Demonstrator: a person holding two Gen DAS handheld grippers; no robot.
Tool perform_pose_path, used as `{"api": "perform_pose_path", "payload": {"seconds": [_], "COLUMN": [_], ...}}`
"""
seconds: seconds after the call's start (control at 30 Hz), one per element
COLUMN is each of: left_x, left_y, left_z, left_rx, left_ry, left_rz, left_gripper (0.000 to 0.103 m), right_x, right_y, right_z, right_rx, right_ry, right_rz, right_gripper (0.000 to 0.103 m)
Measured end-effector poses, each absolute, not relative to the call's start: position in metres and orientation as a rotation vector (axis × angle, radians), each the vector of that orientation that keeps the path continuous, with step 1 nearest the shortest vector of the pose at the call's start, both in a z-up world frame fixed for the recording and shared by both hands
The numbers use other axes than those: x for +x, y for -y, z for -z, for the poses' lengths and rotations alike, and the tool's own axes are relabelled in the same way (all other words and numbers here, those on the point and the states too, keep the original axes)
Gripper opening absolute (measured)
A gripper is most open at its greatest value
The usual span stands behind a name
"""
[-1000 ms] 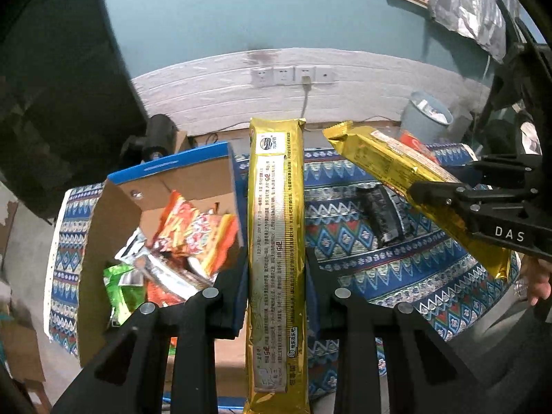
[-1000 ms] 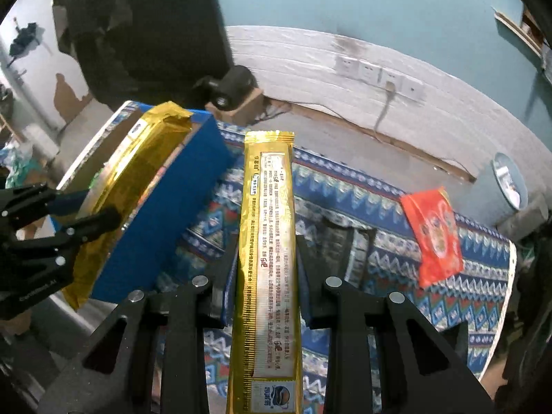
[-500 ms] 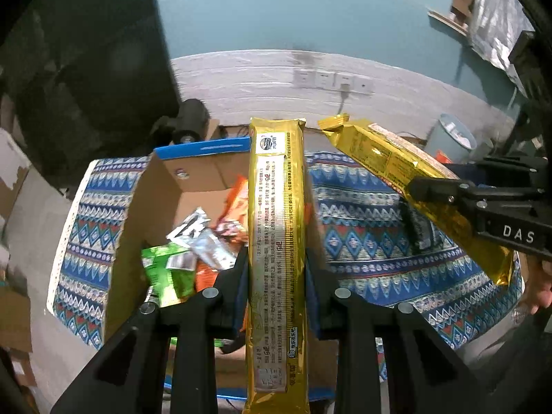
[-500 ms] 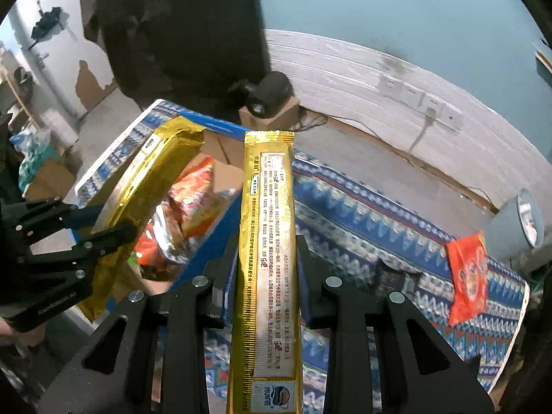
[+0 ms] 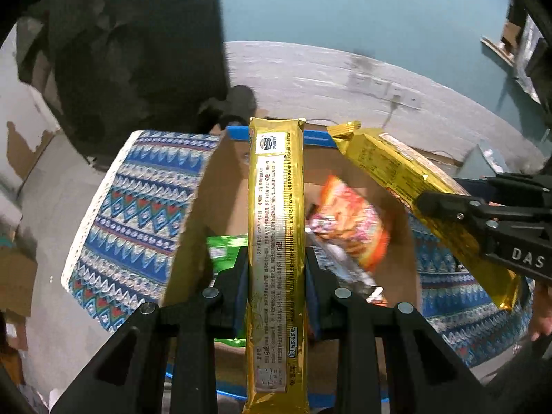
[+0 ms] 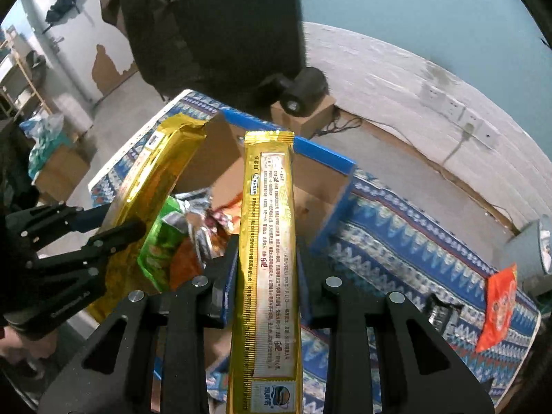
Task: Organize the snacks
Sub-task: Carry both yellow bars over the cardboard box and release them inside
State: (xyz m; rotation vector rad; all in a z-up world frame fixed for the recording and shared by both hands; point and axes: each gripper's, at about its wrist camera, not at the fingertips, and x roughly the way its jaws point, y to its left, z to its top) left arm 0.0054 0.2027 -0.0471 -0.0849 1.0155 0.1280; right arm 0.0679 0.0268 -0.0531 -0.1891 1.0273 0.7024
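Observation:
My left gripper (image 5: 276, 269) is shut on a long gold snack pack (image 5: 277, 227) and holds it above an open cardboard box (image 5: 196, 214) with a blue rim. My right gripper (image 6: 267, 258) is shut on a second long gold pack (image 6: 267, 227), also over the box (image 6: 324, 162). Each gripper's pack shows in the other view, the right one's at the right (image 5: 407, 179) and the left one's at the left (image 6: 151, 186). The box holds several packets, green (image 5: 224, 252), orange (image 5: 352, 224) and silver.
The box stands on a blue patterned cloth (image 5: 138, 207). In the right wrist view a red packet (image 6: 496, 307) and a dark packet (image 6: 441, 314) lie on the cloth (image 6: 396, 241) to the right. A grey bin (image 6: 531, 245) and a wall with sockets lie beyond.
Both grippers have moved left with their gold packs, from beside the box to over its opening. The box contents now lie right under the packs.

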Motion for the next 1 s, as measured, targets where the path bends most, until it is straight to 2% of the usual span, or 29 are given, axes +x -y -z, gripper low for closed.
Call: {"api": "perform_pose_path", "payload": {"seconds": [0.57,0.67,0.73,0.93,1.0], "left_x": [0.014,0.016,0.016,0.015,0.014], "left_y": [-0.235,-0.236,-0.235,-0.225,-0.219], "left_z": [0.065,0.062,0.059,0.052,0.048], "left_rx": [-0.135,-0.133,-0.135,-0.124,-0.116], "left_ry": [-1.048,-1.047,-1.040,-1.026,-1.017], "left_rz": [-0.214,-0.224,-0.224,-0.197,-0.181], "left_gripper": [0.030,0.038,0.041,0.046,0.050], "right_x": [0.082,0.084,0.084,0.080,0.079], "right_y": [-0.080,-0.081,-0.080,-0.067,-0.060], "right_z": [0.065,0.065,0.063,0.056,0.054], "right_rx": [-0.197,-0.182,-0.171,-0.166,-0.163], "right_ry": [-1.047,-1.050,-1.044,-1.026,-1.024], "right_rz": [-0.739,-0.762,-0.777,-0.784,-0.779], "right_gripper": [0.028,0.031,0.031,0.042,0.053]}}
